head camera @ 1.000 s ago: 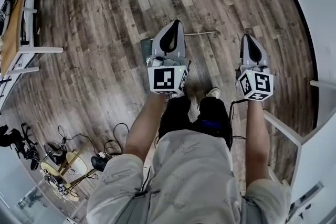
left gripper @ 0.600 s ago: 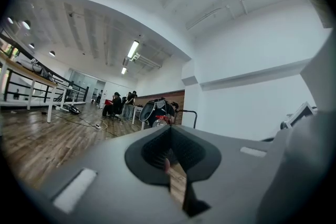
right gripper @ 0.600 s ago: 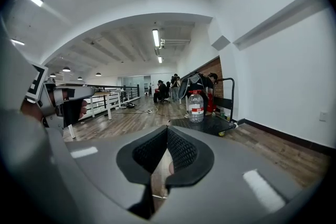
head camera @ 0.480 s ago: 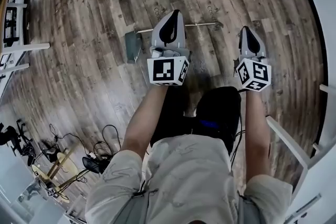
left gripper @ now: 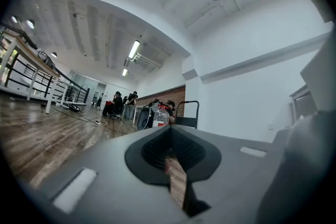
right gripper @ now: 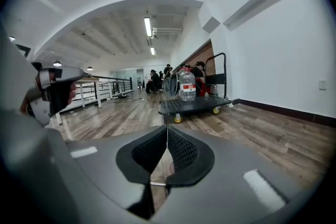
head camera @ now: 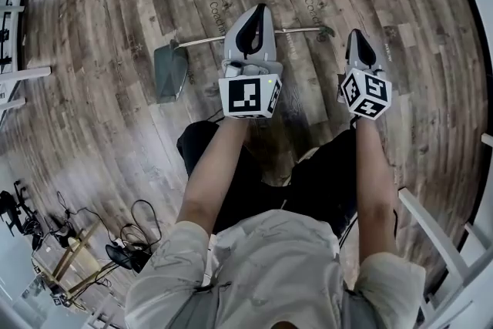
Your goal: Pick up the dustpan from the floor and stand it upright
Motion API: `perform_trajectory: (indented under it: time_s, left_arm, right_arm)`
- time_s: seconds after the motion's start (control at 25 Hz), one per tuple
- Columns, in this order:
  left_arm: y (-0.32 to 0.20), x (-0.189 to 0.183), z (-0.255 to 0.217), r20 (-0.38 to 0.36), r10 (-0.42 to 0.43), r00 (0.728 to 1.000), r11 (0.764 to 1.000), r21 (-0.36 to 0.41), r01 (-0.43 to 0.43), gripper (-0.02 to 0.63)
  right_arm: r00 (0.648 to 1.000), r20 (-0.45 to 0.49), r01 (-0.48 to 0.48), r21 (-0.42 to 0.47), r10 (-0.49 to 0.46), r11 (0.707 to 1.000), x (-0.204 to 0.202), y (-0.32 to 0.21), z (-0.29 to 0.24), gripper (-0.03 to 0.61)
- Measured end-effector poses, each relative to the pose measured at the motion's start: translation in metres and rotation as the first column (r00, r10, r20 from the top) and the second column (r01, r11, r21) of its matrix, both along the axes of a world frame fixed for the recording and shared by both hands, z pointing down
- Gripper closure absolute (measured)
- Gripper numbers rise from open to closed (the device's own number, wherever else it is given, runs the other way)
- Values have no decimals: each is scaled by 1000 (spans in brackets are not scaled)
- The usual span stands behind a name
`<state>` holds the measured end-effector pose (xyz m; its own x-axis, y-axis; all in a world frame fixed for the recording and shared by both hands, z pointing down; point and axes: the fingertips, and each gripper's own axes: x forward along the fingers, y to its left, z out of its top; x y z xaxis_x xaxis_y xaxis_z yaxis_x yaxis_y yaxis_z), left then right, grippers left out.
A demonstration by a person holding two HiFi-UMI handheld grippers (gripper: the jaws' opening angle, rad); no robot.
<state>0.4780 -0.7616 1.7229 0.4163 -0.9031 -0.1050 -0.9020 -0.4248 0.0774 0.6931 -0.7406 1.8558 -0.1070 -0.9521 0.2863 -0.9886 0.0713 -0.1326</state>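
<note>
Both of your forearms reach straight ahead in the head view, roughly parallel, with your bent legs below them. Your left gripper and right gripper each point away from you, marker cubes facing back toward you. The dustpan lies flat on the wooden floor. Its pan is off to the left of your left gripper. Its long thin handle runs rightward, passes under that gripper's tip and ends just short of your right gripper. Whether either gripper touches the handle cannot be told.

Left gripper view: the gripper looks level down the room toward distant people. Its dark pads meet at the tip with nothing held, only a sliver of floor showing lower down.

Right gripper view: this gripper is also level, facing a flat cart carrying a water bottle. Its pads are pressed together and empty.
</note>
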Motion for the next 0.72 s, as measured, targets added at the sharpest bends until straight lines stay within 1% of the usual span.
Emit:
perform_trajectory:
  time_s: [0.04, 0.12, 0.2, 0.24, 0.36, 0.44, 0.6, 0.72]
  left_arm:
    - [5, 5, 56, -2, -3, 1000, 1000, 0, 3, 594]
    - [15, 16, 151, -7, -3, 1000, 1000, 0, 3, 594]
    - [18, 32, 227, -7, -3, 1000, 1000, 2, 3, 594]
    - [16, 47, 259, -3, -4, 1000, 1000, 3, 4, 594]
    - [6, 102, 344, -1, -4, 1000, 1000, 5, 4, 594]
    - [5, 121, 396, -4, -7, 1000, 1000, 5, 7, 594]
    - [17, 139, 484, 8, -10, 1000, 1000, 1, 10, 594]
    - [4, 125, 533, 12, -5, 1000, 1000, 9, 5, 594]
  right_arm:
    - [1000, 4, -8, -20, 8, 1000, 7, 2, 63, 566]
    - [1000, -8, -15, -64, 14, 998, 18, 4, 173, 556]
    - [999, -46, -8, -114, 3, 993, 35, 0, 266, 546]
    - [998, -60, -3, -139, -5, 990, 49, -4, 307, 540]
    - [998, -64, -8, -208, -6, 978, 103, -16, 419, 510]
    - [998, -55, -18, -247, 5, 969, 123, -21, 489, 497]
    - [999, -21, -49, -294, 44, 955, 140, -25, 603, 483]
    - [999, -23, -52, -321, 47, 946, 122, -47, 668, 474]
